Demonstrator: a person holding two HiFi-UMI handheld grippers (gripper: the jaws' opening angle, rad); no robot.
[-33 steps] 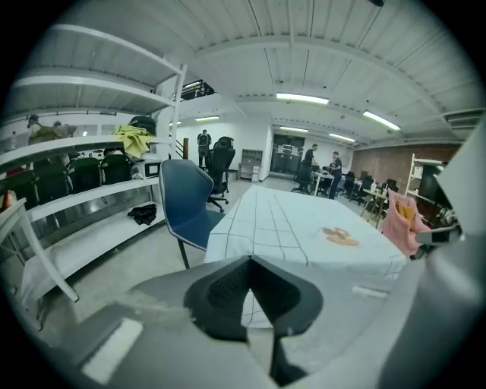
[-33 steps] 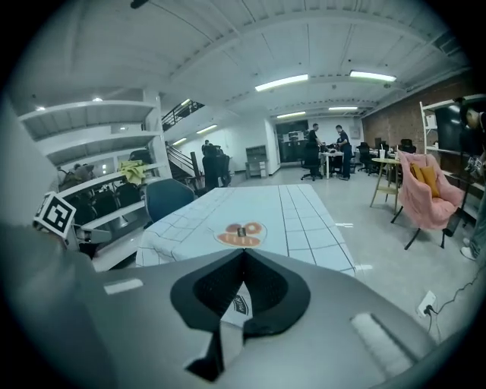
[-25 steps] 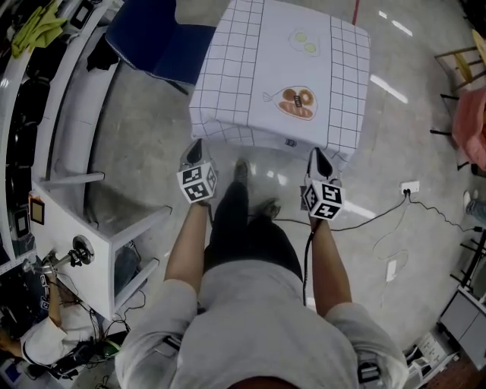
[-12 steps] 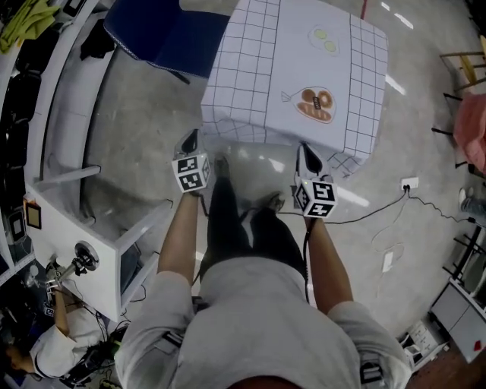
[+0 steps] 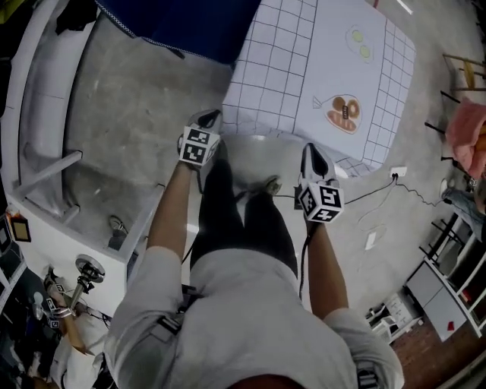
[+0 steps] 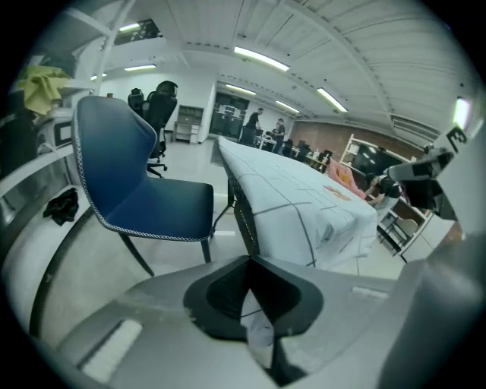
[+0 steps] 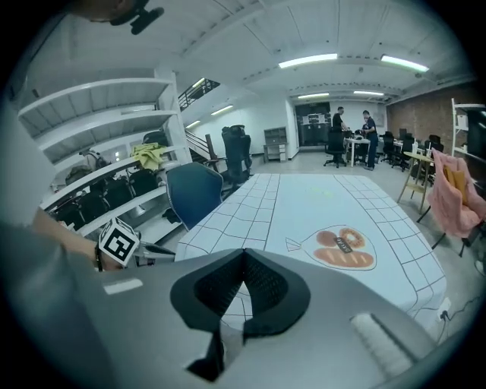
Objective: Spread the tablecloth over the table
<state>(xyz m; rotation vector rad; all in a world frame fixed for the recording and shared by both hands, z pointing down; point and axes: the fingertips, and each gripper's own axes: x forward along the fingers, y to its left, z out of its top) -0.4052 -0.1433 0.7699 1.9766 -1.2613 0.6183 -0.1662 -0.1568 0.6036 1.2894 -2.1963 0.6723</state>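
One grey concrete floor (image 5: 129,114) fills most of the head view. On it stands the table, its dark frame (image 6: 241,216) showing below the white tablecloth (image 5: 304,68). The cloth, ruled with a dark grid, lies flat over the top and hangs down the sides. A blue chair (image 5: 182,23) sits just beside the table's left side.

The left gripper (image 5: 206,118) is at the near left corner of the cloth. Its jaws are closed on a fold of the white fabric, as the left gripper view (image 6: 253,304) shows. The right gripper (image 5: 310,152) is at the near edge toward the right corner, its jaws (image 7: 237,300) likewise pinched together on gridded cloth. A bread print (image 5: 343,112) marks the cloth between them, farther in.
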